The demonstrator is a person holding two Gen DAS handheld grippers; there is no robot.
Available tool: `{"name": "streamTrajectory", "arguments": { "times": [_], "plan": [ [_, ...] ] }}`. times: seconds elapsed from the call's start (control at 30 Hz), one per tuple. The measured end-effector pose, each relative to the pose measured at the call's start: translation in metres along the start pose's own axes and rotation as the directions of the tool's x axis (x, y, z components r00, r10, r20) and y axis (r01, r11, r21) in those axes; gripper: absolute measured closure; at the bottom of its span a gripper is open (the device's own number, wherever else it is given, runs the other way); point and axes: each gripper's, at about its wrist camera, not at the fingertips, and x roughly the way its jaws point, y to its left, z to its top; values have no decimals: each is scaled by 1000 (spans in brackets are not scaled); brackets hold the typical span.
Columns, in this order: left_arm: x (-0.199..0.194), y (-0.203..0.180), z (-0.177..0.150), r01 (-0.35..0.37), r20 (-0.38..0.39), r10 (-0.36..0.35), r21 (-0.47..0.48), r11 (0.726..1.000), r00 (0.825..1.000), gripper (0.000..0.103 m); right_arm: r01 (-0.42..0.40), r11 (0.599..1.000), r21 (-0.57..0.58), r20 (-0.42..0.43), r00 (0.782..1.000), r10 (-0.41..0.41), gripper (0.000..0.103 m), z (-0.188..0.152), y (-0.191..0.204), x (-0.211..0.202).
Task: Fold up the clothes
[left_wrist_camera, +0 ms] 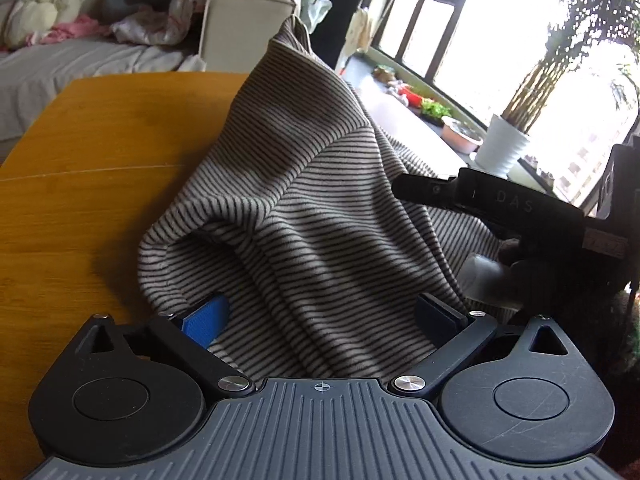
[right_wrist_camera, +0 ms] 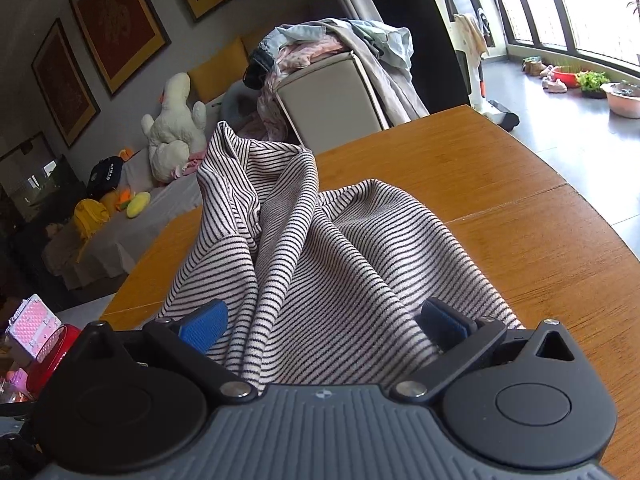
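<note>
**Striped garment bunched between two spread grippers**

The striped garment [left_wrist_camera: 304,208] sits heaped on the wooden table [left_wrist_camera: 100,152], rising in loose peaks rather than lying flat. In the left wrist view, the left gripper [left_wrist_camera: 320,316] has its blue pads [left_wrist_camera: 206,320] set wide apart, with cloth draped into the gap and over the fingers; the pads do not pinch it, so the gripper reads as released. The right gripper [right_wrist_camera: 324,320] stands the same way, jaws spread, fabric spilling between them. Both tools meet the cloth near its closest edge, probably to gather a hem or shoulder line. No neat fold shows, and the creases run in every direction. Behind the table, more clothes [right_wrist_camera: 340,40] hang over a chair [right_wrist_camera: 328,96].
</note>
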Motion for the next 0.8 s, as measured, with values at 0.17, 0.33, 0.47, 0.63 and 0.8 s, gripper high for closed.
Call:
{"name": "streamTrajectory", "arguments": {
  "times": [0.17,0.33,0.47,0.63,0.8],
  "plan": [
    [7,-3,3,-25,-24,25,8,1000,999,0,-24,999,30,14,1000,23,0,0,-5,-2],
    [8,-10,2,-54,-31,55,34,998,998,0,-40,998,50,23,999,39,0,0,-8,-2],
    [5,-21,-6,-94,-3,95,74,993,995,1,-41,998,53,26,999,40,0,1,-8,-1],
    [-3,-17,1,-60,60,59,30,998,996,86,-43,998,55,26,999,41,0,1,-8,-2],
    [-5,0,33,-32,139,30,7,999,990,91,-37,998,51,23,999,36,0,1,-6,-1]
  ]
}}
